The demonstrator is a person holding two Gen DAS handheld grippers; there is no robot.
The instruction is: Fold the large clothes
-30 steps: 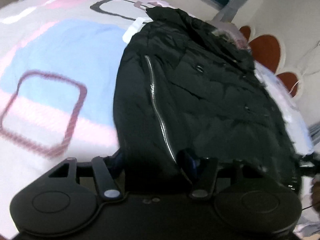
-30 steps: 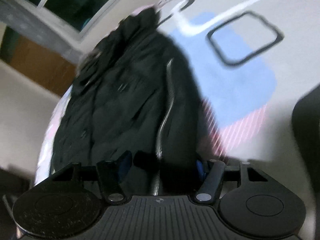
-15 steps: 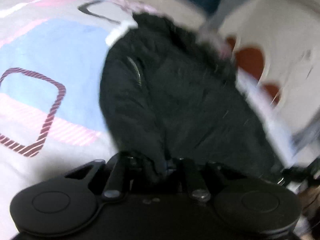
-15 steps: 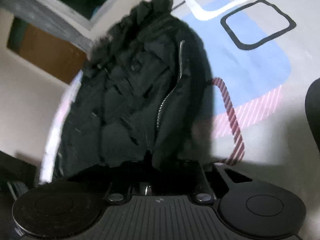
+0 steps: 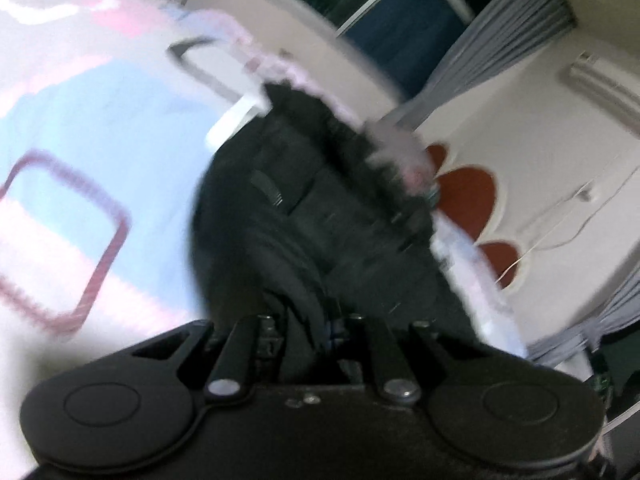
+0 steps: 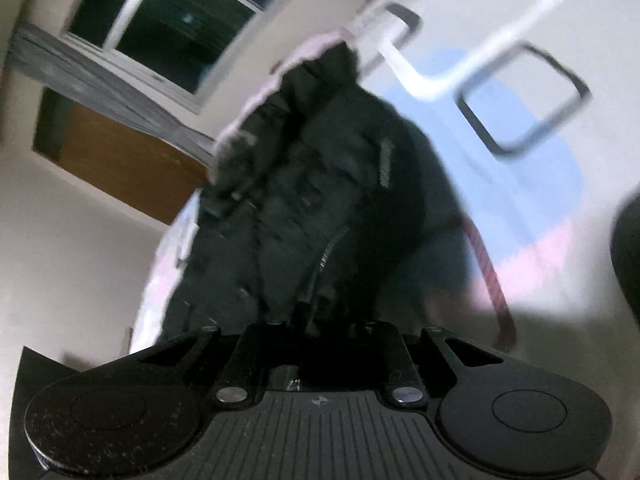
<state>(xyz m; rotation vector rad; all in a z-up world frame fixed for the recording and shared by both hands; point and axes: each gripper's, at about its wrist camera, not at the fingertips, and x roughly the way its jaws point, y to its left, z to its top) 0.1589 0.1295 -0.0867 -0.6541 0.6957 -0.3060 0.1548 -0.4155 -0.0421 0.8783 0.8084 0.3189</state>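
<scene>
On the bedsheet [image 5: 100, 120], black jacket [image 5: 328, 216], no legible writing

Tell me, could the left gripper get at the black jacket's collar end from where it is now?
Probably not yet. The left gripper is shut on the black jacket at the near hem; the collar end lies far across the patterned bedspread.

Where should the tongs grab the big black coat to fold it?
Grip the bottom hem of the black coat, coming from the near edge. Both the left tongs and right tongs already pinch it there, collar lying far away on the bedsheet.
</scene>
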